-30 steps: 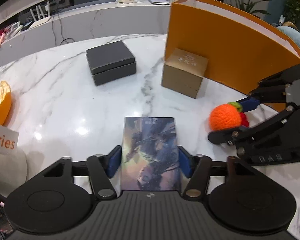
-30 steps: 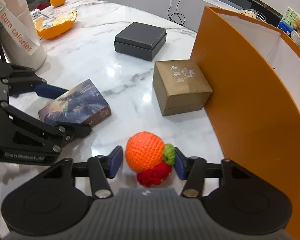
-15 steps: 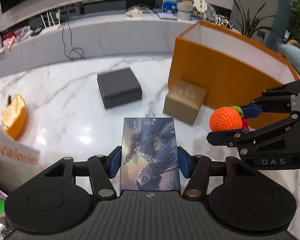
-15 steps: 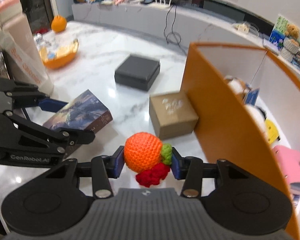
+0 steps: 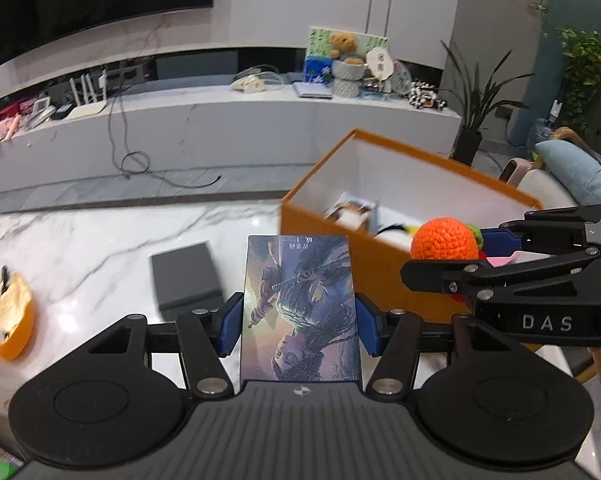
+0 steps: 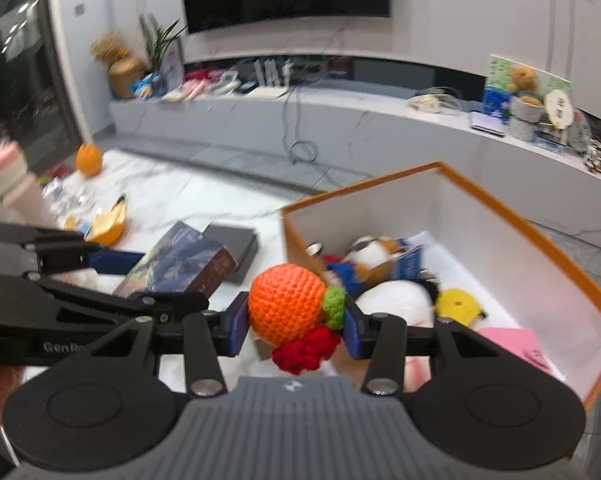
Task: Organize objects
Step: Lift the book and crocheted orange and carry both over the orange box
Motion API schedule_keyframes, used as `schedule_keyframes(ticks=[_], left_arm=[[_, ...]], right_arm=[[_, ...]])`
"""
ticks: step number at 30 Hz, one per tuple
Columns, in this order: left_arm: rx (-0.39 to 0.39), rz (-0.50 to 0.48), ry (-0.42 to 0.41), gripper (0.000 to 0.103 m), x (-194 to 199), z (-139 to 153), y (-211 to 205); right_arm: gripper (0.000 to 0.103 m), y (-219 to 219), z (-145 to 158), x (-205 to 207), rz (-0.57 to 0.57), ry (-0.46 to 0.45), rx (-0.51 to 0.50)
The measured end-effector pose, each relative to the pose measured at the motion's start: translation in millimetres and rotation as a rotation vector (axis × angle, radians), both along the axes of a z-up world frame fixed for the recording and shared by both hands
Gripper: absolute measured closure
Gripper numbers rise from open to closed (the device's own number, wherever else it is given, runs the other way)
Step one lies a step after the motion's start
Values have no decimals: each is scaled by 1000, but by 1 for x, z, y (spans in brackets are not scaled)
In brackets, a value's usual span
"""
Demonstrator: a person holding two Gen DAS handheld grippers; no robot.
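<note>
Where blur spreads, box (image 6: 500, 216) contents smear.

Illustrated book (image 5: 300, 308) and crocheted orange (image 6: 286, 308) held above table.

Both rigs all matte black: left gripper (image 5: 299, 328) with blue pads, silver pivot screws, ribbed grey base; right gripper (image 6: 296, 324) the same, "DAS" lettered white along its side

White marble table (image 5: 100, 240), dark grey box (image 5: 186, 280), orange open box (image 6: 540, 240), orange peel (image 5: 14, 326)
</note>
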State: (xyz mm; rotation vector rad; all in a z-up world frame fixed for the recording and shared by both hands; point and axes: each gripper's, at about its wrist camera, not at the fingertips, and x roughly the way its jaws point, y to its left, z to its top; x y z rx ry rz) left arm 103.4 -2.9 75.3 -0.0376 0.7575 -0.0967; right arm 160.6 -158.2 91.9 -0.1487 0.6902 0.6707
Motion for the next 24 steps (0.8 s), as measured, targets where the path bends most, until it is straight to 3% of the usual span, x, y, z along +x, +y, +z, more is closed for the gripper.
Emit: schedule_keyframes(ticks=[6,12,24], left_arm=[[-26,-51,-5,37,23,3,-29],[-9,-101,6,37,54,11,-55],[44,-183,35,37,129,7,-108]], right_arm=[[55,-35,14,17,-83,-41,25],[55,-74,15,41,-175,-22,76],[55,-119,-21,75,-292,69,36]])
